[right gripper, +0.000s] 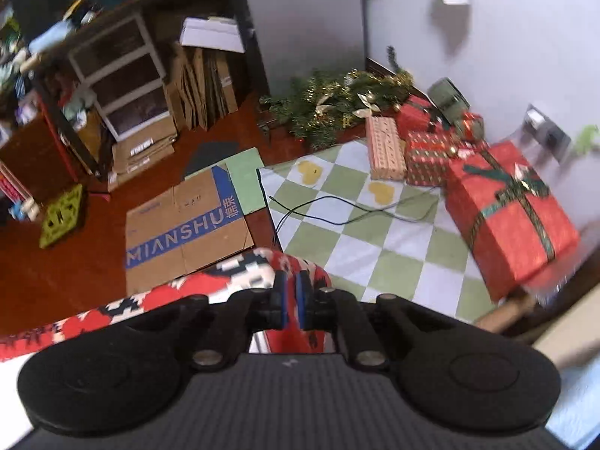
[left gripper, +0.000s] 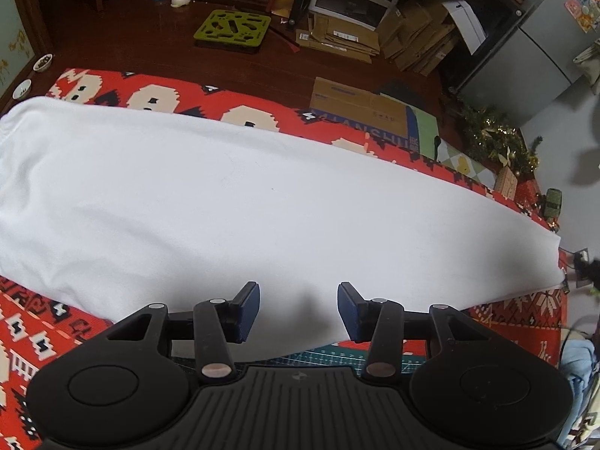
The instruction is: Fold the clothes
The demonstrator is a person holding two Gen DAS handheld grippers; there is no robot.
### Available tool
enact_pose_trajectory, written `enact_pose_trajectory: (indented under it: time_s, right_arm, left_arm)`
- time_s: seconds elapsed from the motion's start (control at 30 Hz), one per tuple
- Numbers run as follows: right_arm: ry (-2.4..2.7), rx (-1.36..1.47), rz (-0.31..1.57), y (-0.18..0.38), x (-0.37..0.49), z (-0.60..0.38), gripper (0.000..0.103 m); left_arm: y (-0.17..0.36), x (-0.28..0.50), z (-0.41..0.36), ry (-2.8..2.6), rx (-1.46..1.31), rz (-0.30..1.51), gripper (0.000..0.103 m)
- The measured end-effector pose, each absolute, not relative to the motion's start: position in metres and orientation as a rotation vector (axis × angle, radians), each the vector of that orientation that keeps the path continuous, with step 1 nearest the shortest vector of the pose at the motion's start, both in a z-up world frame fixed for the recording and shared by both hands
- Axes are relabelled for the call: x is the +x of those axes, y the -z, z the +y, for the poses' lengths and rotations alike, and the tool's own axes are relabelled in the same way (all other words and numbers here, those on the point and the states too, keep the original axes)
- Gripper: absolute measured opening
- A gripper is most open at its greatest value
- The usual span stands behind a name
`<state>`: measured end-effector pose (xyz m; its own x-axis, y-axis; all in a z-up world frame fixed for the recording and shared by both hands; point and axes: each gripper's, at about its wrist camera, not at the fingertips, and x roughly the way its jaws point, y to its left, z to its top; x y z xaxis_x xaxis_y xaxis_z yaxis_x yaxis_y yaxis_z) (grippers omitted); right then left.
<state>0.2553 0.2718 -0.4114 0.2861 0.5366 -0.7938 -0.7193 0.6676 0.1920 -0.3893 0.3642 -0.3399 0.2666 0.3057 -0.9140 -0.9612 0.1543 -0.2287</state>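
Observation:
A white garment (left gripper: 232,202) lies folded into a long flat band across a table covered by a red patterned cloth (left gripper: 157,97). My left gripper (left gripper: 298,309) is open, its blue pads (left gripper: 249,311) hovering over the near edge of the garment, holding nothing. My right gripper (right gripper: 291,300) has its blue pads almost together above the table's far corner, where the red patterned cloth (right gripper: 232,273) shows. A narrow gap remains between the pads and nothing is seen in them. The garment shows only as a white patch at the lower left of the right wrist view (right gripper: 11,375).
A green cutting mat (left gripper: 322,356) peeks out under the cloth at the near edge. On the floor beyond lie flattened cardboard boxes (right gripper: 187,225), a green checked mat (right gripper: 375,240), wrapped red gift boxes (right gripper: 513,217) and a green foam tile (left gripper: 232,28).

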Motion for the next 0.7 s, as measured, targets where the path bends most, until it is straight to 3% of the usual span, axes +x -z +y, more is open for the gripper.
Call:
enact_pose_trajectory:
  time_s: [0.4,0.7]
  right_arm:
    - [-0.934,-0.292,0.984,0.413,0.202,0.210,0.010]
    - [-0.993,-0.489,0.922,0.414,0.185,0.239,0.011]
  left_arm:
    - [0.338,-0.388,0.362,-1.069,-0.974,0.861,0.045]
    - [0.339,-0.393,0.357,-1.075,-0.982,0.863,0.045]
